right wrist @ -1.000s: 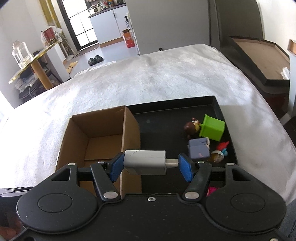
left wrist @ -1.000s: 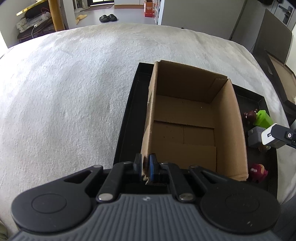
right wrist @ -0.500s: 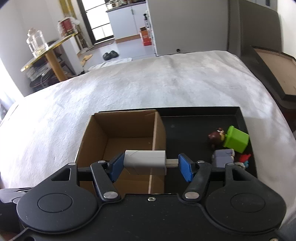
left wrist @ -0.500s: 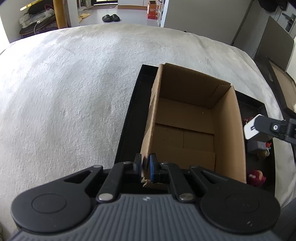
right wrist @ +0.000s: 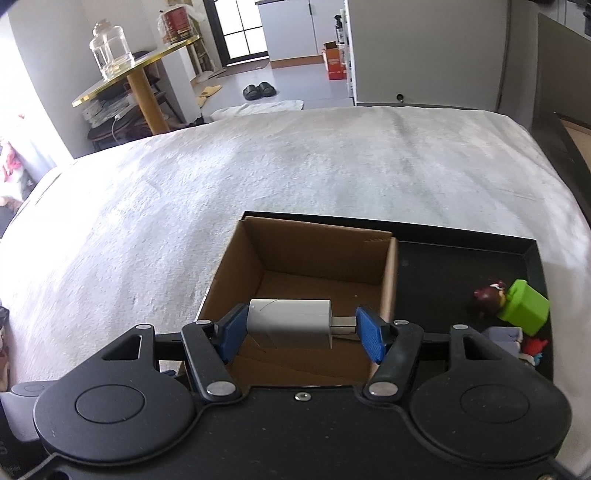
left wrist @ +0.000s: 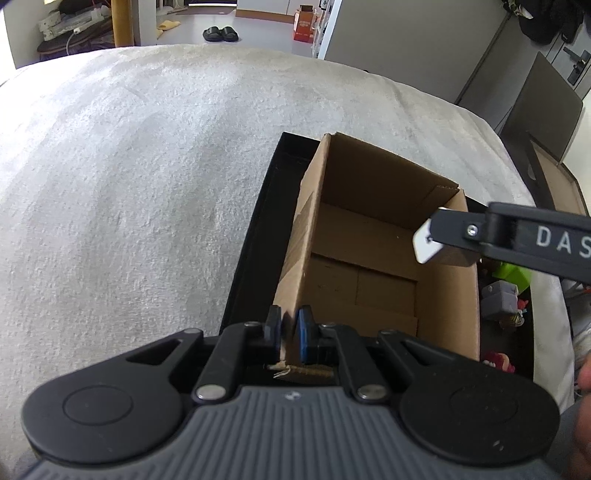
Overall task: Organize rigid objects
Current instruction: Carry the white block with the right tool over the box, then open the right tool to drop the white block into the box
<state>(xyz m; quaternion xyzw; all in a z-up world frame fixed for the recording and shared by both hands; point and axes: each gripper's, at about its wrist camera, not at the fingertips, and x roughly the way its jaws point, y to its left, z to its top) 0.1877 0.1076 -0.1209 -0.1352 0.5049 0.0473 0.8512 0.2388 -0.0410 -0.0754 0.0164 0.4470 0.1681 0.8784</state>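
Matt cardboard, glossy plastic, napped cloth

The cardboard box (right wrist: pixel 314 258) is plain brown and matt; the tray (right wrist: pixel 461 266) under it is smooth black. The white charger (right wrist: pixel 290 320) looks like glossy plastic with a metal plug. The white cover (left wrist: pixel 129 166) is rough, towel-like cloth.

Pretty clearly someone's home, looks like a bedroom or studio flat. The big surface everything sits on is a bed with a fuzzy white blanket (right wrist: pixel 295 177). Past its far edge there's a pair of black slippers (right wrist: pixel 258 89) on the floor and yellowish ones (right wrist: pixel 208 91) nearby. A round gold-topped side table (right wrist: pixel 140 70) holds a glass jar (right wrist: pixel 110 50) and a red tin (right wrist: pixel 180 23). Further back: white cabinets (right wrist: pixel 288 26), a dark-framed window or door (right wrist: pixel 242 27), an orange carton (right wrist: pixel 334 62) on the floor. The left wrist view catches a door with a handle lock (left wrist: pixel 574 62) and dark clothes hanging (left wrist: pixel 543 18).
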